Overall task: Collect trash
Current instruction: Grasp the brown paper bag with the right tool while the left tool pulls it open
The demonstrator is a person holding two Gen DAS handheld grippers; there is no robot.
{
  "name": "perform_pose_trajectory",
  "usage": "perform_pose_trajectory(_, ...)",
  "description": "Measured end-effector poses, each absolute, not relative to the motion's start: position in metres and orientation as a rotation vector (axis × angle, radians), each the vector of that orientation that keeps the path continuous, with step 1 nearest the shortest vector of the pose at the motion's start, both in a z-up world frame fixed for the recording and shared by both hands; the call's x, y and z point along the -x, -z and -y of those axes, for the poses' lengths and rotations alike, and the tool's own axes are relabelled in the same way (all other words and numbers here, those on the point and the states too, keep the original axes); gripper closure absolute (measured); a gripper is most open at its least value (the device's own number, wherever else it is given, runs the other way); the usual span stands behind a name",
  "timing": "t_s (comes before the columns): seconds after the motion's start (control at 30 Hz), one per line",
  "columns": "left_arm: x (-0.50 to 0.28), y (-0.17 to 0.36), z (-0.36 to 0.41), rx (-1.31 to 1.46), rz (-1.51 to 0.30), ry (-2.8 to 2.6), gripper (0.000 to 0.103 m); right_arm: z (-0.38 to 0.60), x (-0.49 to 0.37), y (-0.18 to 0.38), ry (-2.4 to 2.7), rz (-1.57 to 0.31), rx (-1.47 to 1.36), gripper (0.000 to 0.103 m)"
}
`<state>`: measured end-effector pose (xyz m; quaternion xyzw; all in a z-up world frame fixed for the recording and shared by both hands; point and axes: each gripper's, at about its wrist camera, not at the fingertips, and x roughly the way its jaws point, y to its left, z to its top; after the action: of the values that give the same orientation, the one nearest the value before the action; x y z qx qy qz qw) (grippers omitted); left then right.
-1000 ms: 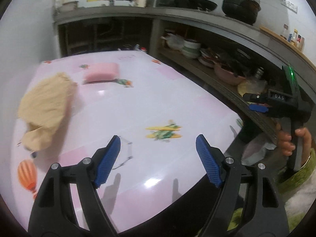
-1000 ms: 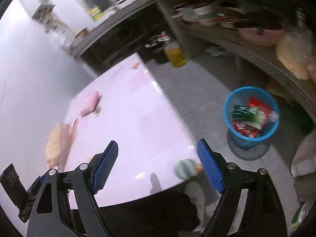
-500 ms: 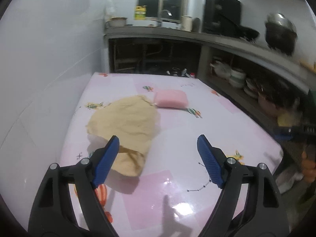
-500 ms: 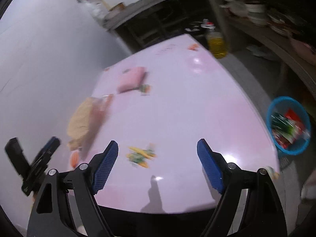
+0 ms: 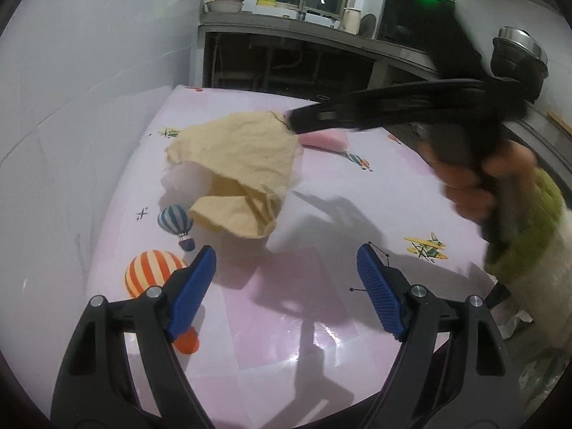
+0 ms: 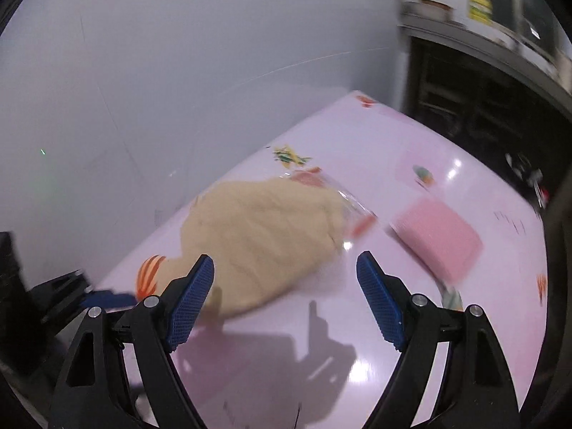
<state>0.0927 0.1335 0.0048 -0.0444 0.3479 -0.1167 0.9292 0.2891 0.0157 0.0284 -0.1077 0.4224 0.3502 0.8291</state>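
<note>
A crumpled tan cloth lies on the pink patterned table, with something white showing under its left edge. It also shows in the right wrist view, beside a clear wrapper with red print. A pink packet lies just beyond the cloth; it also shows in the right wrist view. My left gripper is open and empty above the table's near part. My right gripper is open and empty, hovering over the cloth's near edge; it also shows from the side in the left wrist view, reaching in over the cloth's far corner.
A white wall runs along the table's left side. A dark kitchen counter with a sink, a yellow bottle and pots stands behind. The table's near edge is close below my left gripper.
Both grippers have swung left toward the cloth. The right gripper moved from beside the blue bin across the table to above the cloth. Both stayed open.
</note>
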Motion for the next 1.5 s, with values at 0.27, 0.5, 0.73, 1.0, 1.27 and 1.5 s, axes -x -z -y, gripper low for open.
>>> perform_pose_trajectory(0.27, -0.094, 0.001, -0.150, 0.130, -0.722, 0.211, 0.026, -0.059, -0.309, 0.008, -0.736, -0.941, 0.386, 0.035)
perform_pose_trajectory(0.5, -0.093, 0.004, -0.159, 0.150, -0.718, 0.202, 0.026, -0.054, -0.300, 0.003, -0.709, -0.943, 0.346, 0.094)
perform_pose_trajectory(0.73, -0.089, 0.002, -0.160, 0.164, -0.701, 0.212, 0.026, -0.008, -0.291, -0.037, -0.723, -0.889, 0.124, 0.097)
perform_pose_trajectory(1.0, -0.083, -0.010, -0.146, 0.199, -0.654, 0.326, 0.028, 0.080, -0.231, -0.072, -0.660, -0.831, -0.079, 0.097)
perform_pose_trajectory(1.27, -0.083, -0.008, -0.100, 0.175, -0.663, 0.510, 0.046, 0.139, -0.159, -0.072, -0.268, -0.704, 0.093, 0.097)
perform_pose_trajectory(1.5, -0.083, 0.008, -0.063, 0.135, -0.725, 0.614, 0.060, 0.107, -0.134, -0.002, -0.381, -0.893, 0.207, 0.097)
